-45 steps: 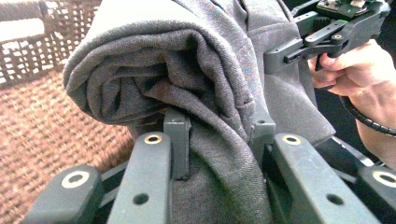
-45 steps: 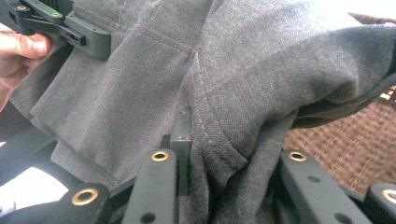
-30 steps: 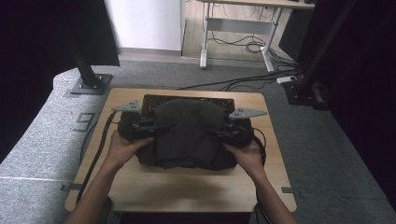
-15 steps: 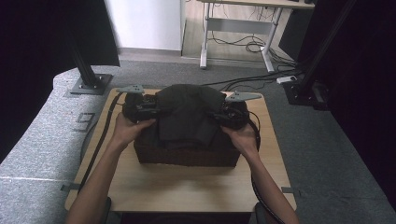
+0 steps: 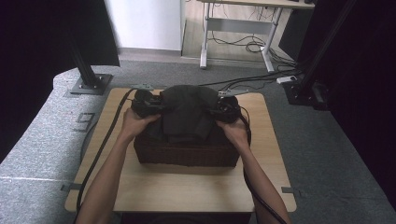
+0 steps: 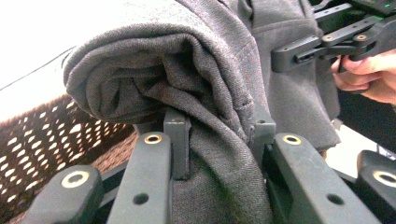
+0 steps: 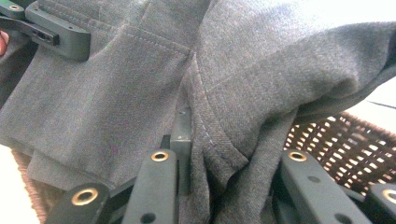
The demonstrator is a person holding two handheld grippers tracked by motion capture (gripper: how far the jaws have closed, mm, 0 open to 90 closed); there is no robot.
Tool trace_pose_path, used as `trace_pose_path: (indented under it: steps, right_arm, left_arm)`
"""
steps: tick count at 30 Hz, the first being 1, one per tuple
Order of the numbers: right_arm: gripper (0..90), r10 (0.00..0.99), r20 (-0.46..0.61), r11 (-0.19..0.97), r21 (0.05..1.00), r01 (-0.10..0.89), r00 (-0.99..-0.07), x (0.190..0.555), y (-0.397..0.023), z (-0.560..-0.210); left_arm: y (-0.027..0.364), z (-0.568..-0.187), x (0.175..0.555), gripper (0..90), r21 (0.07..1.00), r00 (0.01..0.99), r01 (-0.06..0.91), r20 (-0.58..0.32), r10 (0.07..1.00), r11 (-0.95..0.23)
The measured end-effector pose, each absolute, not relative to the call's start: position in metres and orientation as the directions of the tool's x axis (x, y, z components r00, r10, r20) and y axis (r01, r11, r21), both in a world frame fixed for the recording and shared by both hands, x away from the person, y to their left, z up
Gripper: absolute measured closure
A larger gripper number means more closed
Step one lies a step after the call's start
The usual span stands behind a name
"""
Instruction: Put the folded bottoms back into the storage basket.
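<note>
Left gripper (image 5: 148, 106) clamps a bunched fold of the dark grey garment (image 5: 186, 112), jaws pinching fabric on both sides in the left gripper view (image 6: 215, 140). Right gripper (image 5: 224, 110) likewise clenched on the garment's right edge (image 7: 224, 140). Garment hangs between them above the far part of the brown wicker basket (image 5: 187, 151), which sits mid wooden table (image 5: 196, 191). Hands (image 5: 135, 123) grip both tools.

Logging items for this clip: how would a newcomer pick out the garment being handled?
Start at the wooden table, then the dark wicker basket on it. The grey garment is bunched above the basket, pinched between the left tongs and right tongs. It is the only soft cloth there, with stitched seams.
</note>
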State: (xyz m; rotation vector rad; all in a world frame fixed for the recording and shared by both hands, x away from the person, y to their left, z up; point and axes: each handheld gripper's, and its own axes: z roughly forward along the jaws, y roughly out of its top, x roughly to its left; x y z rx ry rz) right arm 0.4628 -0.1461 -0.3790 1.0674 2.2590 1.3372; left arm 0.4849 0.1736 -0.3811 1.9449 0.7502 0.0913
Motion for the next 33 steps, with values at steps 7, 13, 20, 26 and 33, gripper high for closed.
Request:
trace_pose_path:
  steps: [7, 13, 20, 26, 33]
  right_arm:
    - [68.4, 0.739, 0.14, 0.297, 0.811, 0.504, -0.659, 0.471, -0.141, -0.403]
    - [68.4, 0.738, 0.17, 0.307, 0.777, 0.549, -0.654, 0.472, -0.134, -0.42]
    - [68.2, 0.745, 0.172, 0.331, 0.743, 0.581, -0.645, 0.474, -0.128, -0.433]
    - [67.3, 0.779, 0.158, 0.347, 0.698, 0.627, -0.607, 0.478, -0.144, -0.436]
    - [59.8, 0.801, 0.118, 0.39, 0.641, 0.661, -0.587, 0.489, -0.138, -0.444]
  left_arm:
    - [0.169, -0.399, 0.492, 69.0, 0.774, 0.782, 0.513, -0.244, 0.573, -0.371]
    - [0.172, -0.411, 0.493, 69.0, 0.727, 0.771, 0.544, -0.236, 0.592, -0.419]
    - [0.164, -0.422, 0.495, 68.7, 0.687, 0.76, 0.562, -0.21, 0.615, -0.46]
    - [0.14, -0.436, 0.498, 68.3, 0.642, 0.742, 0.594, -0.203, 0.639, -0.485]
    - [0.129, -0.443, 0.5, 61.2, 0.559, 0.701, 0.616, -0.068, 0.71, -0.555]
